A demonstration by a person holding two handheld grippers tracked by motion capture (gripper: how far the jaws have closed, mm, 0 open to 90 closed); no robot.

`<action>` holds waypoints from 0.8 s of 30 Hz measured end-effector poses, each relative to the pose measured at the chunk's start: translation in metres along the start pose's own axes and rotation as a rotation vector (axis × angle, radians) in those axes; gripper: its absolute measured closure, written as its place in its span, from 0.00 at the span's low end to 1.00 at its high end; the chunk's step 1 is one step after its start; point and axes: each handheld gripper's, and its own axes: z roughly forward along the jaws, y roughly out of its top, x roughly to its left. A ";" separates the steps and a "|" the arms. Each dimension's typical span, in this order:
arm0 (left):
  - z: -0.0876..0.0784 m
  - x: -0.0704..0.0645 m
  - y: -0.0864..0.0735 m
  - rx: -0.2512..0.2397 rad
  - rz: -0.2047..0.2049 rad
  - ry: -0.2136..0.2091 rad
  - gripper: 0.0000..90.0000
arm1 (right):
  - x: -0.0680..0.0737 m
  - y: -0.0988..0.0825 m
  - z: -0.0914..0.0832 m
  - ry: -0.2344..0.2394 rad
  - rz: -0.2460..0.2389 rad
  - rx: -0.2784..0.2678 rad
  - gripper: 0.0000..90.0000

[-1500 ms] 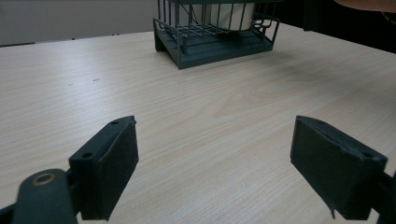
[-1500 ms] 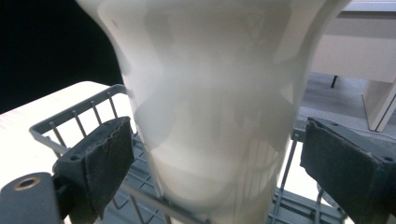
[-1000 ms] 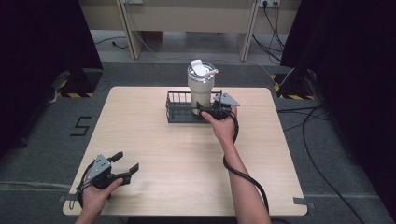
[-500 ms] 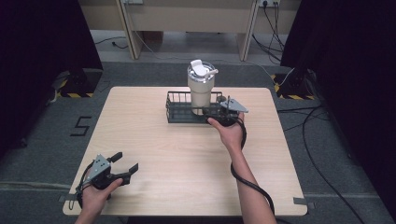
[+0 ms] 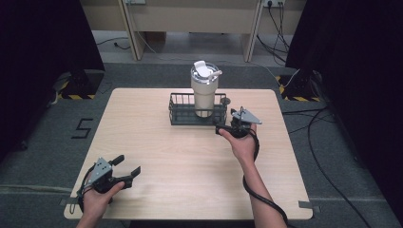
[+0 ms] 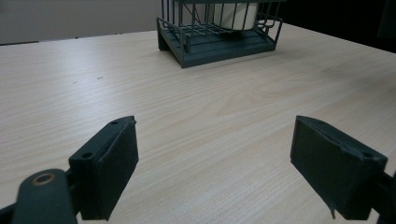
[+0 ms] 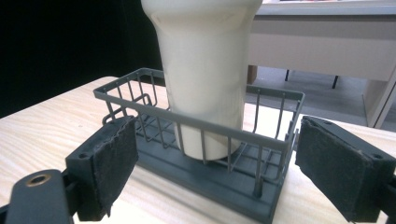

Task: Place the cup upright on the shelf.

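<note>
Jaws spread wide and empty, the right gripper point(image 5: 227, 127) hovers just beside the wire basket point(image 5: 179, 114) holding a cream tumbler point(image 5: 205, 92) at the table's far middle. The left gripper point(image 5: 124, 167), also open and empty, rests well apart at the near edge. A clean withdrawal likely means keeping both pads clear of the rim.

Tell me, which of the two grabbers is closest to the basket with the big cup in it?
The right gripper, by the wire basket holding the cream tumbler. The left gripper is far off at the table's near corner.
</note>
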 end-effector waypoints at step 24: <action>-0.001 0.000 0.000 0.005 0.005 0.002 0.16 | 0.008 -0.036 -0.051 -0.011 0.005 0.007 0.15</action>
